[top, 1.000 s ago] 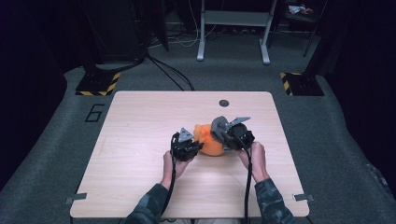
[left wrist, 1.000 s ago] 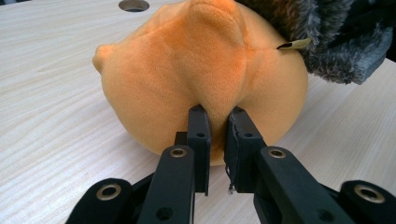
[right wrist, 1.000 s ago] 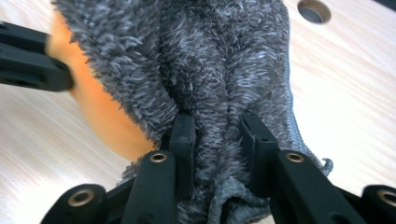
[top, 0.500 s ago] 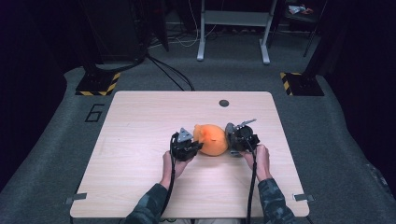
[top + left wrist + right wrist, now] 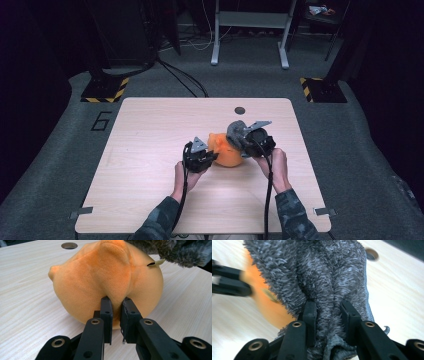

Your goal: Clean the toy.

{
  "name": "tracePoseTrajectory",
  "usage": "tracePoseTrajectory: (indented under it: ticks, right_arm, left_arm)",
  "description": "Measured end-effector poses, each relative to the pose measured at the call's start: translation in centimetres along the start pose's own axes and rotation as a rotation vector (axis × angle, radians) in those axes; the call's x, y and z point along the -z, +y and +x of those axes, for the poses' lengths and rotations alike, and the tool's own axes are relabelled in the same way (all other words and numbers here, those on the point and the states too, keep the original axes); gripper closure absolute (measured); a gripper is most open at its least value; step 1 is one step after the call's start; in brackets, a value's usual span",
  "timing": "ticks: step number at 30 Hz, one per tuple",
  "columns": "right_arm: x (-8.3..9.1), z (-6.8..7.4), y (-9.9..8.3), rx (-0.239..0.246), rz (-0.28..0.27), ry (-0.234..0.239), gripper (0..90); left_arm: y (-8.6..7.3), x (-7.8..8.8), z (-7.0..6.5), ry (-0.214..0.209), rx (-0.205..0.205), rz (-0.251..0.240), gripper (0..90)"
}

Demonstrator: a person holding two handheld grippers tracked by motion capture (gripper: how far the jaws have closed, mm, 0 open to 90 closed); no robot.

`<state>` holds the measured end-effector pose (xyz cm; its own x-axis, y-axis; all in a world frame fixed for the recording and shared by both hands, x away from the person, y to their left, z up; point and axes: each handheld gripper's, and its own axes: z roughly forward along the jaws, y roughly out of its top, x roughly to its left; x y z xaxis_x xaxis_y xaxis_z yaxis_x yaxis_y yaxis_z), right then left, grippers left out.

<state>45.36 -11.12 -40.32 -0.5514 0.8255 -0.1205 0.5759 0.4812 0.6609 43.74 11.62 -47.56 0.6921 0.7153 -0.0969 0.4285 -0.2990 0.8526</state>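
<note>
The round orange plush toy [image 5: 105, 282] sat near the middle of the pale wooden desk [image 5: 150, 130]. The left gripper [image 5: 116, 307] pinched a fold of it between its fingers, probably anchoring it while the right gripper [image 5: 328, 312], fingers clamped on shaggy grey fabric [image 5: 319, 272], tugged that cover clear.

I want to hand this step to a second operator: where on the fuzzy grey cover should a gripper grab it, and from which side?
Grip a bunched fold near the grey cover's open edge, coming from the person's right side, as the right gripper does now. The pile is soft and gathers between the jaws. The left gripper pinches a ridge of the orange plush on the opposite side, probably steadying it.
</note>
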Motion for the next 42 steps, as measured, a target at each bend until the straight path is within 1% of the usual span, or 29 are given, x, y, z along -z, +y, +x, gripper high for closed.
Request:
tracePoseTrajectory:
  ticks: [1,2,4,5,6,8,9,10,11,13,14,19,20,21,22,23,25,26,27,29,30,31,32,34,35,37,38,41,42]
  right_arm:
    - [0.1,0.4,0.4,0.030,-0.009,0.007,69.2]
    - [0.1,1.0,0.8,0.061,-0.014,0.008,69.2]
    - [0.1,1.7,1.3,0.092,-0.019,0.008,69.2]
    - [0.1,2.2,1.5,0.094,-0.011,0.008,69.2]
    - [-0.1,2.5,1.7,0.121,-0.011,0.008,69.2]
    - [-0.5,3.1,2.0,0.138,0.011,-0.003,69.2]
    - [-0.7,3.2,2.0,0.144,0.012,-0.009,69.3]
    - [-0.8,3.2,2.0,0.147,0.018,-0.007,69.3]
    - [-0.9,3.1,2.0,0.146,0.007,-0.002,69.3]
    - [-0.9,2.9,1.9,0.133,0.017,0.004,69.3]
    - [-0.9,2.7,1.8,0.146,0.008,0.006,69.3]
    - [-1.0,1.9,0.9,0.098,0.035,-0.004,69.3]
    - [-1.1,1.6,0.7,0.097,0.040,-0.005,69.3]
    - [-1.2,1.3,0.5,0.080,0.048,-0.006,69.3]
    - [-1.4,1.0,0.3,0.077,0.047,-0.003,69.3]
    - [-1.5,0.8,0.0,0.064,0.050,-0.010,69.3]
    - [-1.9,0.2,-0.5,0.049,0.068,-0.008,69.3]
    - [-2.1,0.0,-0.8,0.022,0.080,-0.009,69.3]
    - [-2.3,-0.2,-1.0,0.021,0.083,-0.008,69.3]
    - [-2.8,-0.8,-1.5,-0.003,0.099,-0.003,69.3]
    - [-3.0,-1.0,-1.8,-0.024,0.114,-0.002,69.3]
    - [-3.3,-1.2,-2.0,-0.025,0.123,-0.003,69.3]
    - [-3.6,-1.4,-2.2,-0.041,0.142,-0.003,69.3]
    - [-4.3,-1.7,-2.7,-0.047,0.155,-0.007,69.3]
    - [-4.5,-1.7,-2.9,-0.074,0.176,-0.006,69.3]
    - [-5.2,-2.0,-3.3,-0.082,0.188,-0.006,69.3]
    - [-5.6,-2.3,-3.6,-0.084,0.202,0.002,69.3]
    - [-6.7,-2.6,-4.3,-0.091,0.230,-0.007,69.1]
    - [-7.0,-2.7,-4.5,-0.098,0.239,0.001,69.1]
  left_arm:
    - [0.0,0.0,0.0,0.002,-0.010,0.001,81.2]
    - [0.1,0.0,-0.1,0.001,-0.007,0.000,81.2]
    - [0.1,0.0,-0.1,0.002,-0.012,-0.001,81.2]
    - [0.1,0.0,-0.2,0.000,-0.015,0.001,81.2]
    - [0.2,0.0,-0.2,0.001,-0.020,0.004,81.2]
    - [0.2,0.0,-0.3,0.005,-0.019,0.005,81.2]
    - [0.1,0.0,-0.2,0.004,-0.017,0.006,81.2]
    - [0.1,0.0,-0.1,0.005,-0.016,0.005,81.1]
    - [0.1,0.0,0.0,0.000,-0.014,0.006,81.1]
    - [0.1,-0.1,-0.1,0.001,-0.014,0.001,81.2]
    - [0.1,-0.1,-0.1,0.002,-0.017,0.001,81.2]
    - [0.0,-0.1,0.1,0.005,-0.008,0.001,81.2]
    - [0.0,-0.1,0.1,0.002,-0.004,0.002,81.2]
    - [0.0,-0.1,0.1,0.003,-0.001,0.002,81.2]
    - [0.0,-0.2,0.1,0.005,0.000,0.000,81.2]
    - [0.0,-0.2,0.2,0.004,0.000,0.001,81.2]
    - [0.0,-0.2,0.2,0.007,-0.004,0.004,81.2]
    - [0.0,-0.2,0.2,0.007,-0.003,0.004,81.2]
    - [0.0,-0.2,0.3,0.007,-0.002,0.005,81.2]
    - [0.0,-0.2,0.3,0.008,0.000,0.004,81.2]
    - [0.0,-0.2,0.3,0.007,0.000,0.006,81.3]
    - [0.0,-0.2,0.3,0.006,0.001,0.006,81.2]
    - [0.0,-0.2,0.3,0.005,0.002,0.006,81.2]
    - [-0.1,-0.2,0.3,0.005,0.004,0.006,81.2]
    - [-0.1,-0.3,0.4,0.004,0.004,0.005,81.2]
    - [-0.1,-0.3,0.4,0.006,0.008,0.003,81.3]
    - [-0.1,-0.3,0.5,0.004,0.010,0.004,81.2]
    - [-0.2,-0.3,0.5,0.005,0.018,0.004,81.2]
    - [-0.2,-0.2,0.6,0.005,0.019,0.004,81.3]
